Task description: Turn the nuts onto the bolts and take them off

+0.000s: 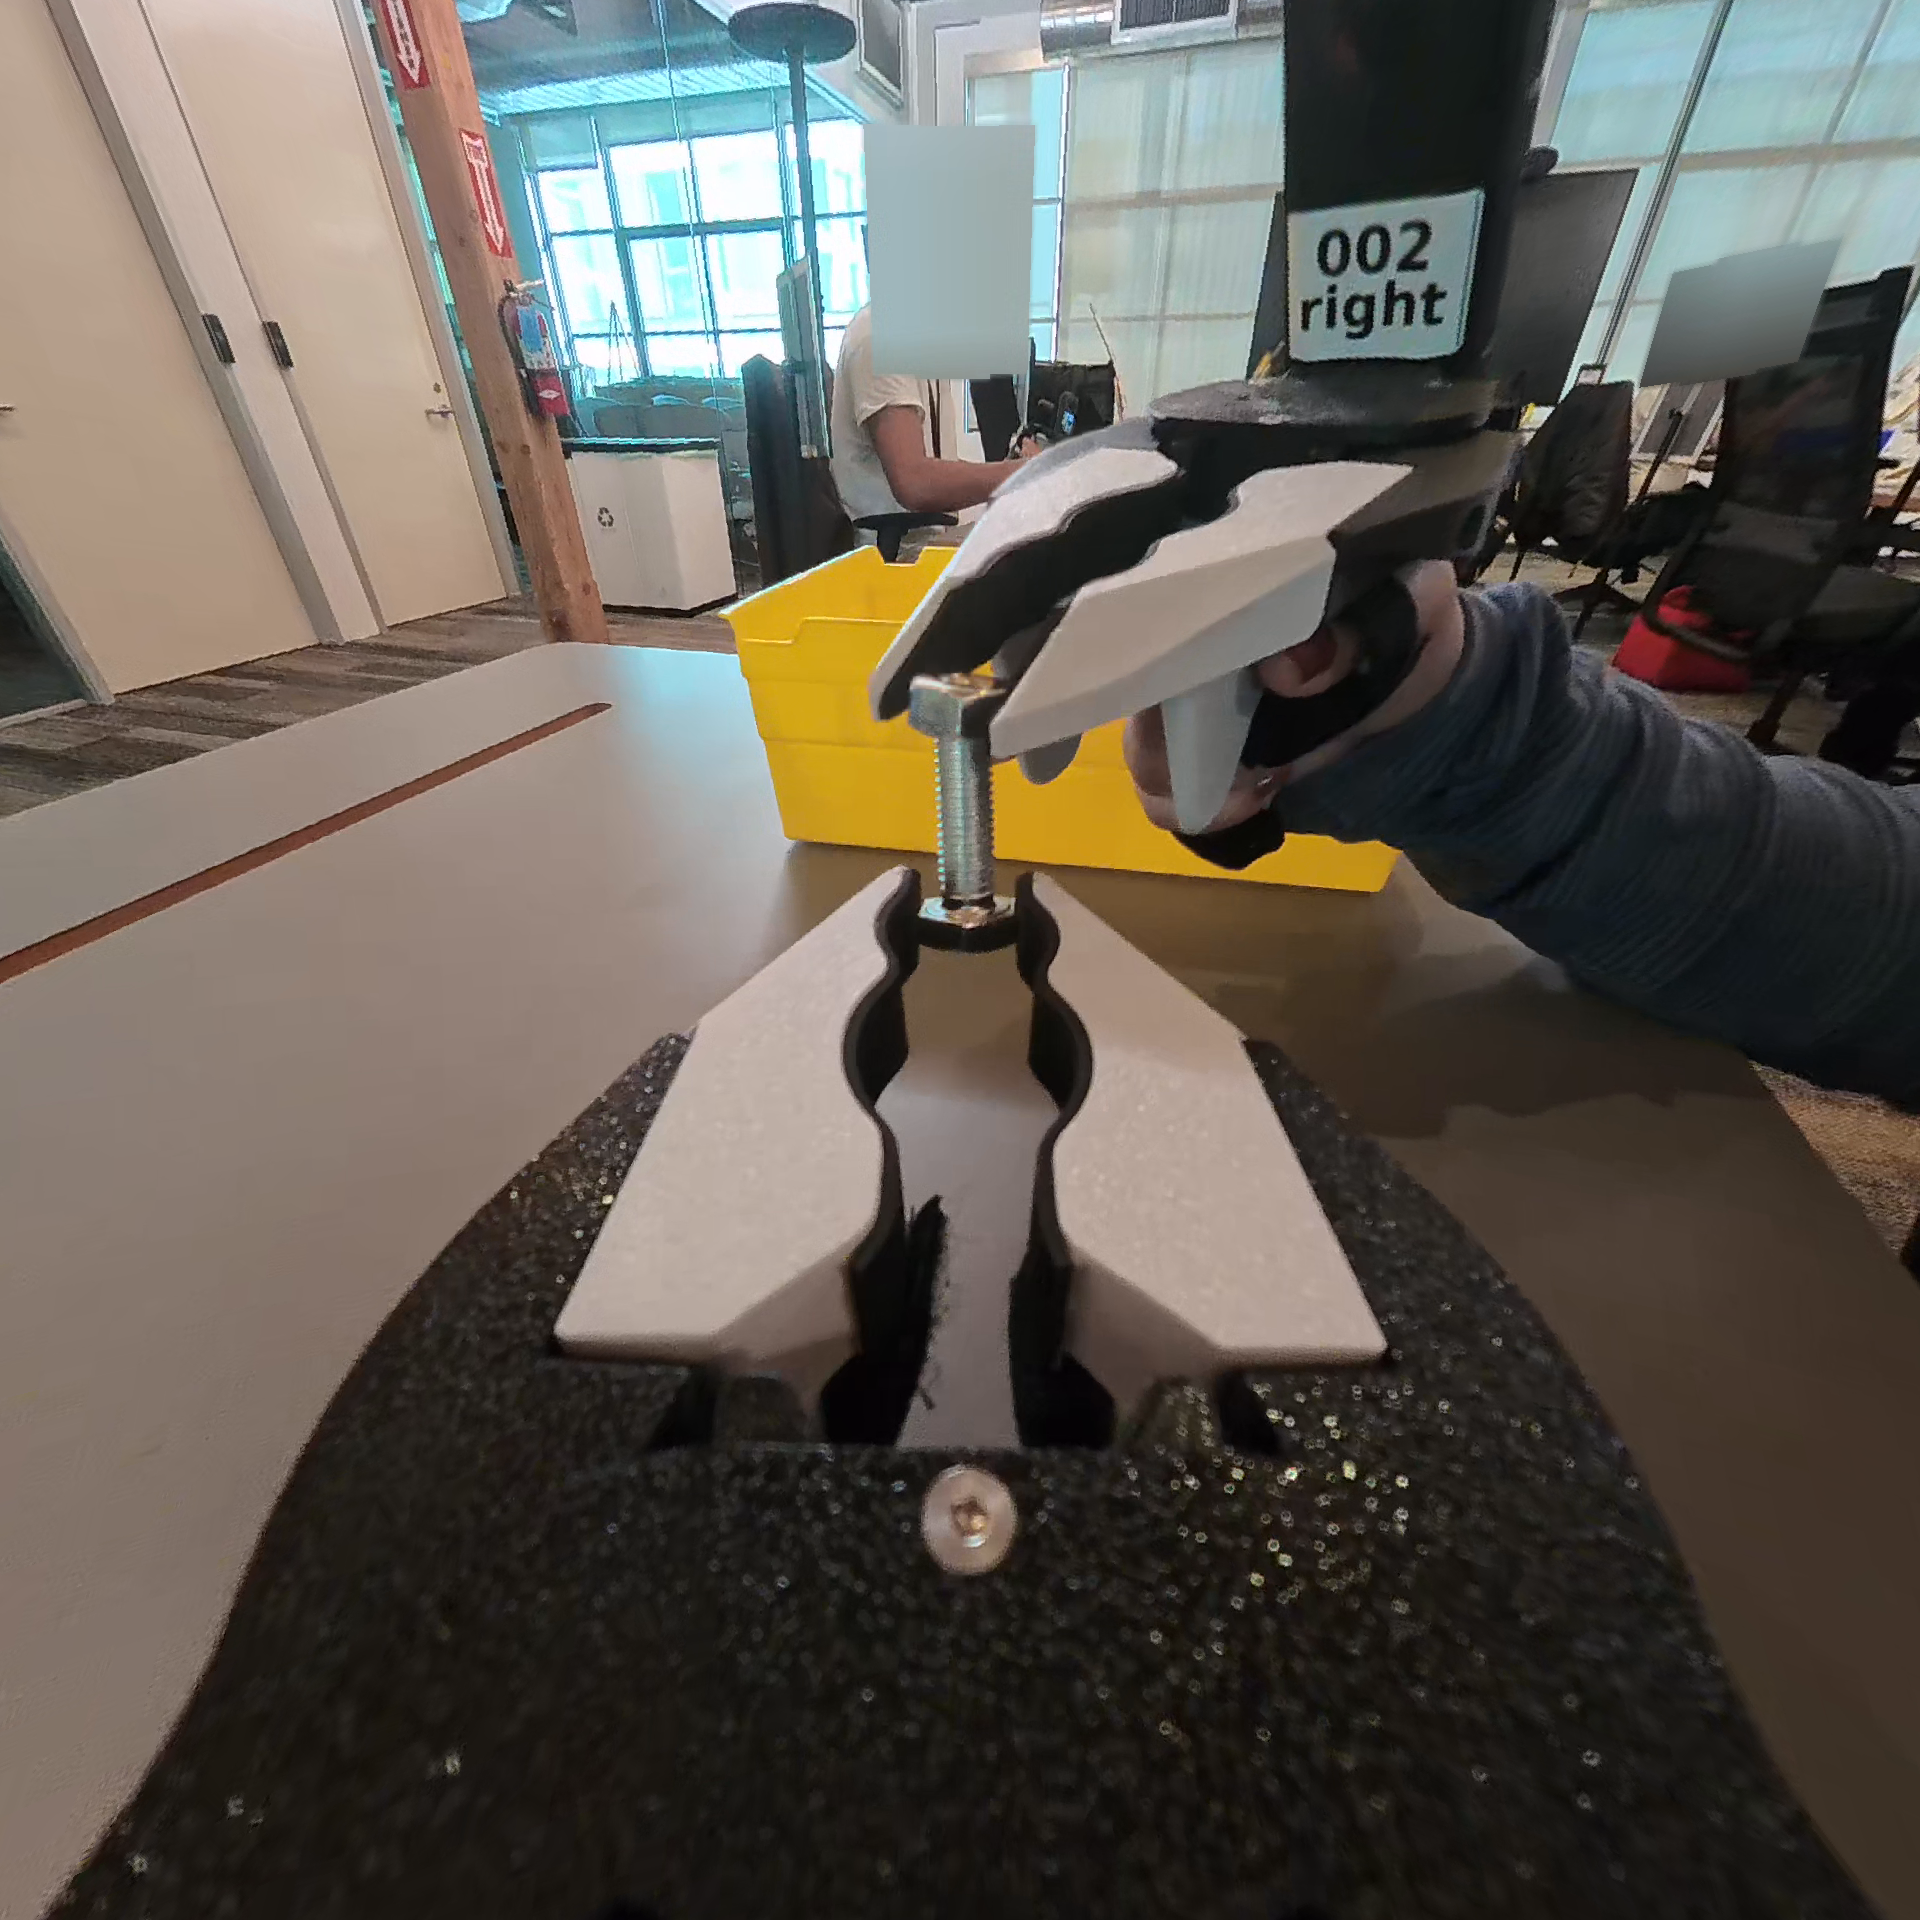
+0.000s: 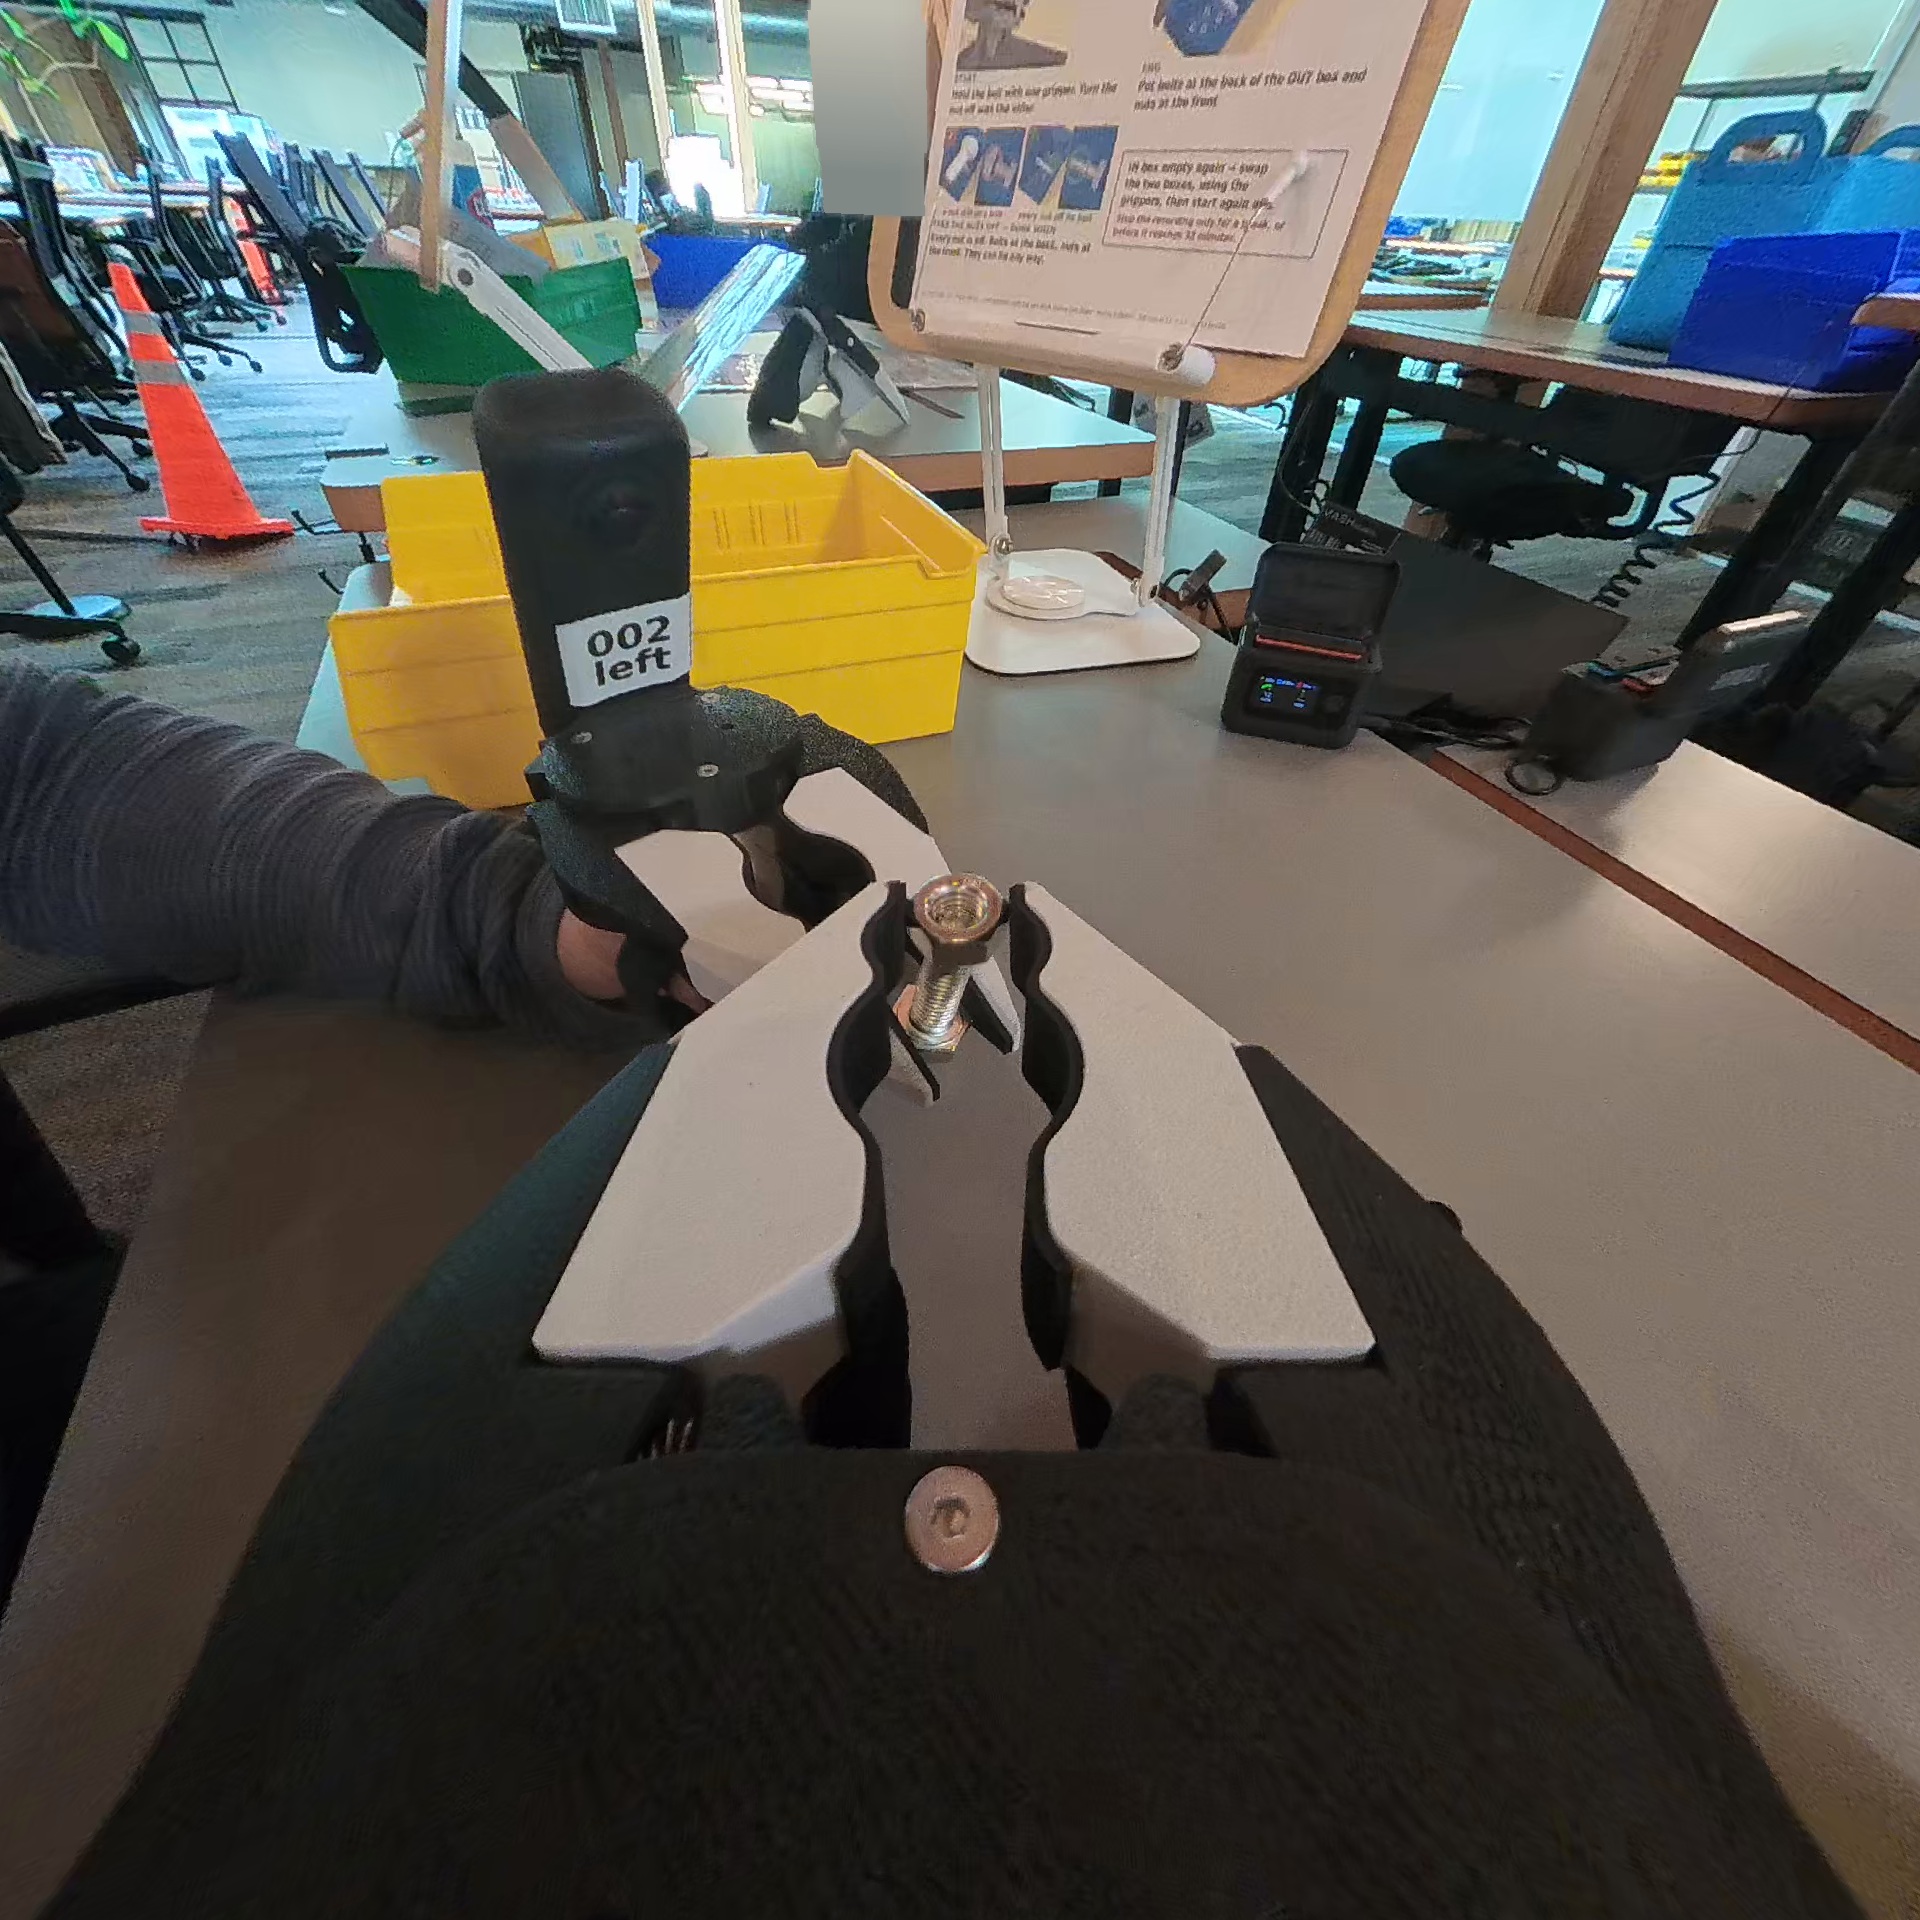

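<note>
My left gripper lies low over the grey desk, its fingers pinching the nut at their tips, at about twelve o'clock in my left wrist view. The bolt stands upright out of that nut, threads bare along most of its shaft, head on top. My right gripper reaches in from two o'clock and tilts down, its fingers pressed on the bolt's head from both sides. From my right wrist view I look down the bolt's length: the head sits between my right fingers near their tips, and the nut lies lower on the shaft, caught in the left fingers crossing underneath from nine o'clock. A yellow bin stands on the desk just behind the bolt, at twelve o'clock.
</note>
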Demonstrator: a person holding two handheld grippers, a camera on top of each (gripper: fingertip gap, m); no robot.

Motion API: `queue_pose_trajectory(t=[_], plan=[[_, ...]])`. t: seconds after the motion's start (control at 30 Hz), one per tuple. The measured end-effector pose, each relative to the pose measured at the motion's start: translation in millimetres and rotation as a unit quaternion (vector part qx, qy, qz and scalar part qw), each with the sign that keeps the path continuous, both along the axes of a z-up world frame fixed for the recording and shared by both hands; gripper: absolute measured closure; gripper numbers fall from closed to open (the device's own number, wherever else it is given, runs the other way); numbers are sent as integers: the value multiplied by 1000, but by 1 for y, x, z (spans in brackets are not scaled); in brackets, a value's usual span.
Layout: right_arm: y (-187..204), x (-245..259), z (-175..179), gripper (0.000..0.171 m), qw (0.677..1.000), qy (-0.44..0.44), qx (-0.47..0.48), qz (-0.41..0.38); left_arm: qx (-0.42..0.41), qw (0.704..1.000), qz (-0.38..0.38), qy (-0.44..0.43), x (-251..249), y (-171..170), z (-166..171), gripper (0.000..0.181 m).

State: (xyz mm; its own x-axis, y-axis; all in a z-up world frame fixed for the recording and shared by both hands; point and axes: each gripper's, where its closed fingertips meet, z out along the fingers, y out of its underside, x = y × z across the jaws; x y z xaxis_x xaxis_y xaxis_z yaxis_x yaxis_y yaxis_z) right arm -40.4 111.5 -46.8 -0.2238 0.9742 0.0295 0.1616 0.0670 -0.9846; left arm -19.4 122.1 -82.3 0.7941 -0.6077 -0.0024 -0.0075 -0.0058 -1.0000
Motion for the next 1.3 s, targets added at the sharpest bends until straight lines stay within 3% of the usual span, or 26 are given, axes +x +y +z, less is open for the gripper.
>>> queue_pose_trajectory(t=[0.37,0.63,1.3], plan=[[-1,-5,-1,143,1000,8,11,-8,1,1000,2,-14,-3,0,3,165],[4,-5,20,123,996,91,6,-22,24,999,7,-40,-10,-3,11,165],[-9,-8,23,121,993,117,-4,3,27,998,13,-55,-15,-3,14,165]])
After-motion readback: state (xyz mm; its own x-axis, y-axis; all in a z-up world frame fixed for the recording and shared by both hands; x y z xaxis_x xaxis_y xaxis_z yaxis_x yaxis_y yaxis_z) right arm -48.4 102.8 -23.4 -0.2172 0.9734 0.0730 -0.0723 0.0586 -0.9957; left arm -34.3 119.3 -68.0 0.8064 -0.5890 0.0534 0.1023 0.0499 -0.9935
